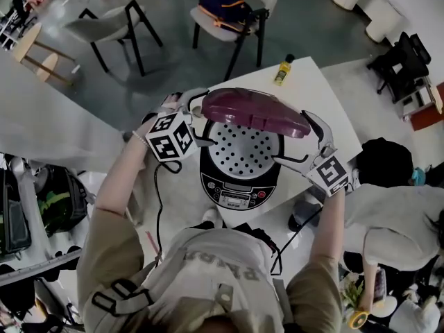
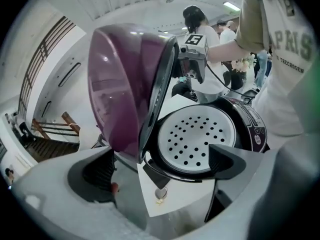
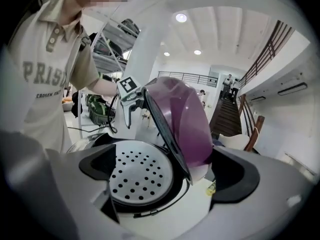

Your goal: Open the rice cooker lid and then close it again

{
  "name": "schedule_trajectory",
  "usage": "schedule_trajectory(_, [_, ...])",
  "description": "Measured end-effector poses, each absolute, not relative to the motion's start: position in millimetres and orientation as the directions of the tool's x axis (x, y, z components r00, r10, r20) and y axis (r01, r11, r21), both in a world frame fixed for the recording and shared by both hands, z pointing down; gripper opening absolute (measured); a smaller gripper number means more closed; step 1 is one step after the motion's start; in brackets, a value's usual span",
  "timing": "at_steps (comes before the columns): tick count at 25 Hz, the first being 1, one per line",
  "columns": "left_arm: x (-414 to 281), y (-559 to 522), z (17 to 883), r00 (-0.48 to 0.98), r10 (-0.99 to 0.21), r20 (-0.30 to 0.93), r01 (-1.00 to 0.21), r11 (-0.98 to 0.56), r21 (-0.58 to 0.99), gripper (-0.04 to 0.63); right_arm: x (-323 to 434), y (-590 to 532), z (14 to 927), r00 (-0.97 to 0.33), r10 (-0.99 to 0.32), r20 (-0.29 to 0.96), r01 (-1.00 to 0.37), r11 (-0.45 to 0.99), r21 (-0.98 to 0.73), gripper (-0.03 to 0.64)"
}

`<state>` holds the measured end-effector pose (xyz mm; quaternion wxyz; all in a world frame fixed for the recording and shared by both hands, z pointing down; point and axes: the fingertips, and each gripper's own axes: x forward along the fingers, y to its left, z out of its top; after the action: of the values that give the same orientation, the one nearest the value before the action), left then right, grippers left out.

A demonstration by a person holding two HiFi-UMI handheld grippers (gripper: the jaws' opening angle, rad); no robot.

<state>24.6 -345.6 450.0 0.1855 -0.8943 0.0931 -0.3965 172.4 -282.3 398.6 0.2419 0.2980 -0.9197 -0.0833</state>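
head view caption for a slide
Rice cooker lid stands open over the perforated tray, left gripper and right gripper open on either side.

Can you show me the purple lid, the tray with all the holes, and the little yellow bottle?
purple lid [image 1: 257, 111]: head view, middle of its domed top.
tray with holes [image 1: 243, 151]: head view, centre of the dotted surface inside the cooker.
yellow bottle [image 1: 282, 71]: head view, on its body, below the dark cap.

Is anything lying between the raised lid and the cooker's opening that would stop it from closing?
Nothing visible. The lid stands raised, and only the perforated tray lies inside the cooker, seemingly below its rim.
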Motion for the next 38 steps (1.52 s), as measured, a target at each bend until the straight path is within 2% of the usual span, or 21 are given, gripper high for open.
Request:
schedule_trajectory(5, [15, -327, 458, 0.62, -0.291, 0.729, 0.074, -0.903, -0.423, 0.6, 172, -263, 416, -0.65, -0.574, 0.498, -0.451, 0.819, 0.355, 0.571])
schedule_trajectory(10, [9, -307, 463, 0.617, -0.225, 0.755, 0.121, -0.92, -0.373, 0.6, 175, -244, 436, -0.594, -0.544, 0.592, -0.391, 0.839, 0.378, 0.58])
schedule_trajectory(19, [-6, -280, 482, 0.524, -0.17, 0.834, 0.266, -0.898, -0.35, 0.6, 182, -209, 464, -0.514, -0.428, 0.744, -0.27, 0.903, 0.334, 0.581])
schedule_trajectory(27, [-15, -265, 502, 0.448, -0.158, 0.88, 0.343, -0.878, -0.333, 0.6, 182, -188, 486, -0.452, -0.348, 0.821, -0.186, 0.937, 0.294, 0.58])
schedule_trajectory(38, [-24, -252, 528, 0.377, -0.189, 0.907, 0.395, -0.853, -0.342, 0.6, 179, -170, 512, -0.41, -0.295, 0.863, -0.14, 0.956, 0.26, 0.58])
